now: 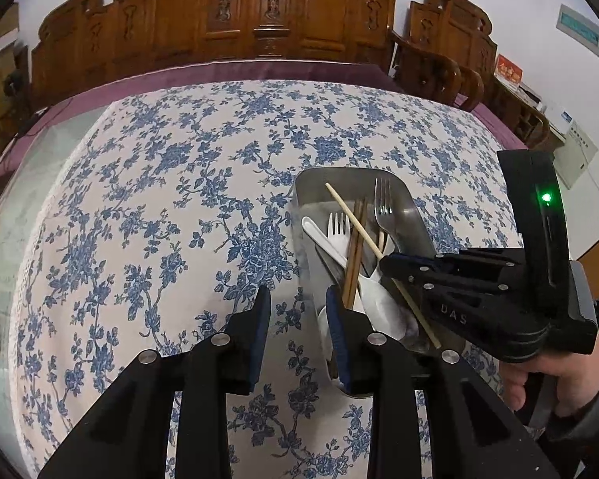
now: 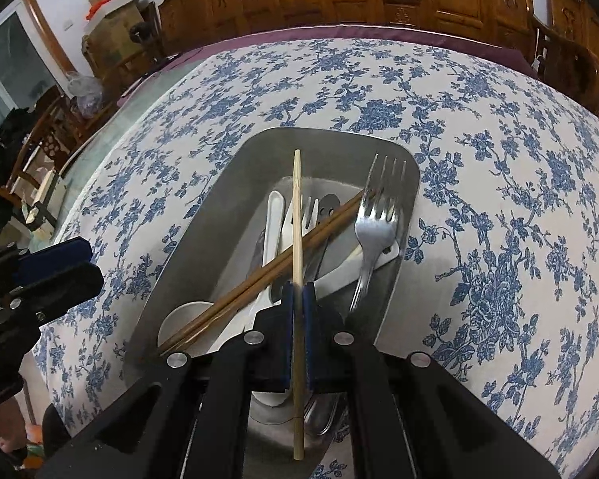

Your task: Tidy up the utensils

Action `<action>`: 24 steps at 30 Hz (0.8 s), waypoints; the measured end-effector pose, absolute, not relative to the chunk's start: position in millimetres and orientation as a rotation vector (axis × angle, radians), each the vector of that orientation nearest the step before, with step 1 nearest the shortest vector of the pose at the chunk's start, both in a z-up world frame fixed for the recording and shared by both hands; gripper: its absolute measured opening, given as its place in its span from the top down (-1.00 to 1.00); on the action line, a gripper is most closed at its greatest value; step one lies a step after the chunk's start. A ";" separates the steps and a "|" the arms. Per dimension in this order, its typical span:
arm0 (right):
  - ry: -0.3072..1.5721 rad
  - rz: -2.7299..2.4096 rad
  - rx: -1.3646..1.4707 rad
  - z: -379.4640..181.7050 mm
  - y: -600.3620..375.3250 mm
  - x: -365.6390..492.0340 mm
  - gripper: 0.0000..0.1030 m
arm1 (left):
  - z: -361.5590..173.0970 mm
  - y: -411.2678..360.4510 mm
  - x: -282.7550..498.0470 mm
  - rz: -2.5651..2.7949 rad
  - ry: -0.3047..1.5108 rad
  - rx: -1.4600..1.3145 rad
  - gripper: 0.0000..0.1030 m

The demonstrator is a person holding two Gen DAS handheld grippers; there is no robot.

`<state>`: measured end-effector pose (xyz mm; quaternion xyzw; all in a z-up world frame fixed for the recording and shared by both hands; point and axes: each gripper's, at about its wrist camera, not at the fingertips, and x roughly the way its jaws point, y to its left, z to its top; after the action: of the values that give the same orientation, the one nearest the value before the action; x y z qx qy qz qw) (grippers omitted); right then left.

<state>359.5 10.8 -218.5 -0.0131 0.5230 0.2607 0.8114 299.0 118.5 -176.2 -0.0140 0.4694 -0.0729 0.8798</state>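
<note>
A metal tray (image 2: 203, 235) on the floral tablecloth holds a steel fork (image 2: 373, 227), a white plastic fork (image 2: 305, 209), a white spoon (image 2: 273, 219), a pair of brown chopsticks (image 2: 259, 279) and other cutlery. My right gripper (image 2: 298, 291) is shut on a light bamboo chopstick (image 2: 297, 207) and holds it over the tray. In the left wrist view the same chopstick (image 1: 355, 219) slants across the tray (image 1: 413, 215) into the right gripper (image 1: 385, 265). My left gripper (image 1: 298, 299) is open and empty at the tray's near left edge.
The round table carries a blue floral cloth (image 1: 159, 183) over a purple one (image 1: 227, 74). Carved wooden chairs (image 1: 259, 12) stand behind it. Boxes (image 2: 116, 4) and a chair (image 2: 40, 135) stand at the left.
</note>
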 end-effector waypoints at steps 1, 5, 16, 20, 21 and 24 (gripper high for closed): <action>1.111 0.559 -0.027 -217.6 10.5 359.3 0.87 | -175.9 118.4 298.8 -0.150 0.978 -0.030 0.46; 1.086 0.575 -0.024 -209.8 7.9 355.7 0.86 | -172.1 119.7 295.7 -0.139 0.970 -0.038 0.34; 0.947 0.584 0.001 -146.9 -43.2 303.1 0.65 | -135.1 101.7 261.9 -0.084 0.896 -0.026 -0.44; 0.898 0.573 0.003 -125.5 -70.4 276.3 0.22 | -122.1 90.9 245.3 -0.077 0.874 -0.030 -0.77; 0.885 0.559 0.001 -119.6 -79.2 268.5 -0.04 | -120.2 88.3 241.7 -0.078 0.871 -0.031 -0.79; 0.847 0.516 -0.008 -107.4 -99.6 249.4 -0.44 | -113.9 78.4 229.3 -0.076 0.859 -0.031 -0.85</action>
<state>249.4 -99.6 -107.4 -0.0038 0.4063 0.2476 0.8796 229.3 78.4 -113.9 -0.0150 0.4161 -0.0370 0.9085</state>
